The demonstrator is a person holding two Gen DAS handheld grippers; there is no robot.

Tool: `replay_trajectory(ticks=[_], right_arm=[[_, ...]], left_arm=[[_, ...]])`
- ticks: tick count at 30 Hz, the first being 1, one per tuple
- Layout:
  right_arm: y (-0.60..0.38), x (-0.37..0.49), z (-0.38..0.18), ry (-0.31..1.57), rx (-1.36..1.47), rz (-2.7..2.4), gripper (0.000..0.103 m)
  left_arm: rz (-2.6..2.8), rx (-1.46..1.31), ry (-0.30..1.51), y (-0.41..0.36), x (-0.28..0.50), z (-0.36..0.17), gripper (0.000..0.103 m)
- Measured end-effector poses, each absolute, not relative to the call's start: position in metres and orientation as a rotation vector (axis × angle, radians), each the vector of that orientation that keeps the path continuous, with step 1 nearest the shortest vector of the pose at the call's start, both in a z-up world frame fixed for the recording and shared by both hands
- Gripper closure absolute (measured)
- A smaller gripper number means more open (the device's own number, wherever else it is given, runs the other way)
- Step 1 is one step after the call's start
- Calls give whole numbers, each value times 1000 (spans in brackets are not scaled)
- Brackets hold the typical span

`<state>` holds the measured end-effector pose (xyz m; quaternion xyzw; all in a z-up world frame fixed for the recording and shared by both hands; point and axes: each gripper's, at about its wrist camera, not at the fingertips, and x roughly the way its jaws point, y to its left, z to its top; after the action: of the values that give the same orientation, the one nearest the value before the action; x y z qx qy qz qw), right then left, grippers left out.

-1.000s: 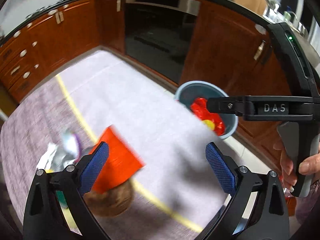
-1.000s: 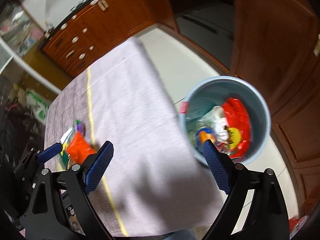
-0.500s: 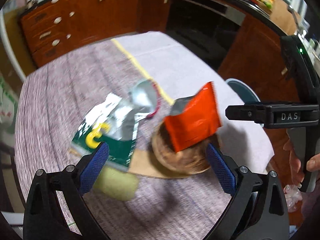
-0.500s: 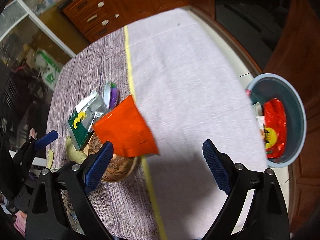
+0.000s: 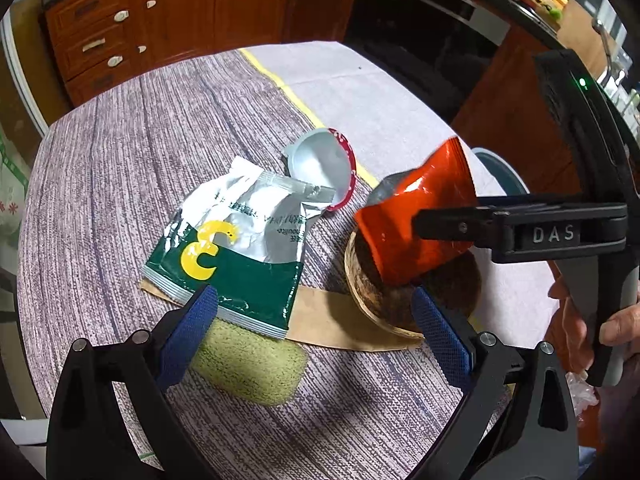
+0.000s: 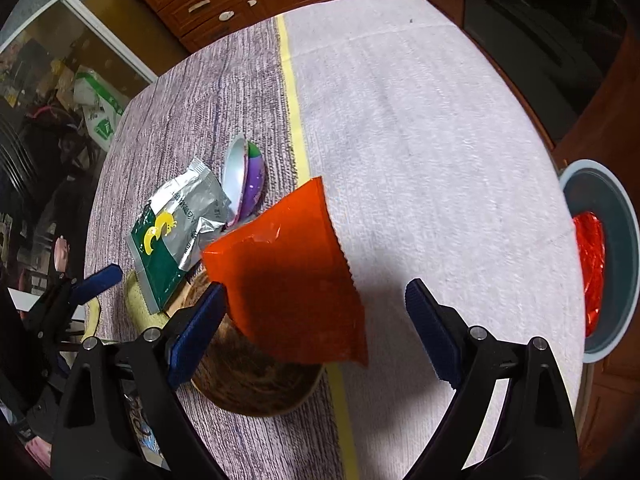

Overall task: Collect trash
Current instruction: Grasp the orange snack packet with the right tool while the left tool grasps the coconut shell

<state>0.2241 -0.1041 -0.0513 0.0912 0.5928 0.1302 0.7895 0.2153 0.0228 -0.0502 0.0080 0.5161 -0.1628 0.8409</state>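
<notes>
Orange packet between spread right fingers, unheld

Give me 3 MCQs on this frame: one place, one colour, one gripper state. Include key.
1. Where does the orange-red wrapper sit?
A. in the bin
B. propped in the wooden bowl
C. under the sponge

2. What colour is the big "3" on the green-and-silver packet?
A. yellow
B. white
C. red

3. How is the right gripper?
A. shut on the wrapper
B. shut on the bowl
C. open, fingers either side of the wrapper

Key: B, its lower end rests inside the bowl; A, the digit is yellow on green; C, both blue fingers stand apart with a gap at the right one.
</notes>
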Motion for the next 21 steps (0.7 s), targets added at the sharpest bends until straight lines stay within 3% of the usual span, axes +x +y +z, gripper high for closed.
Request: replay_trajectory(ticks=[6, 7, 10, 15, 19, 21], right_arm=[[-98, 227, -51, 1253, 181, 299, 16], [-97, 226, -49, 1231, 158, 293, 20], [-95, 224, -44, 1203, 128, 293, 44], [-105, 222, -35, 1182, 151, 281, 51], [-114, 216, -24, 1164, 166, 278, 80], [-121, 213, -18, 1151, 190, 277, 80]], left_arm=[[-351, 22, 1107, 16, 217, -57, 5], [-351, 25, 1110, 15, 217, -58, 5], [-354, 25, 1110, 13, 214, -58, 5], [-358, 32, 1106, 12, 214, -56, 5], [-365, 47, 1109, 4, 213, -55, 5], [-374, 54, 1110, 1, 213, -55, 5]])
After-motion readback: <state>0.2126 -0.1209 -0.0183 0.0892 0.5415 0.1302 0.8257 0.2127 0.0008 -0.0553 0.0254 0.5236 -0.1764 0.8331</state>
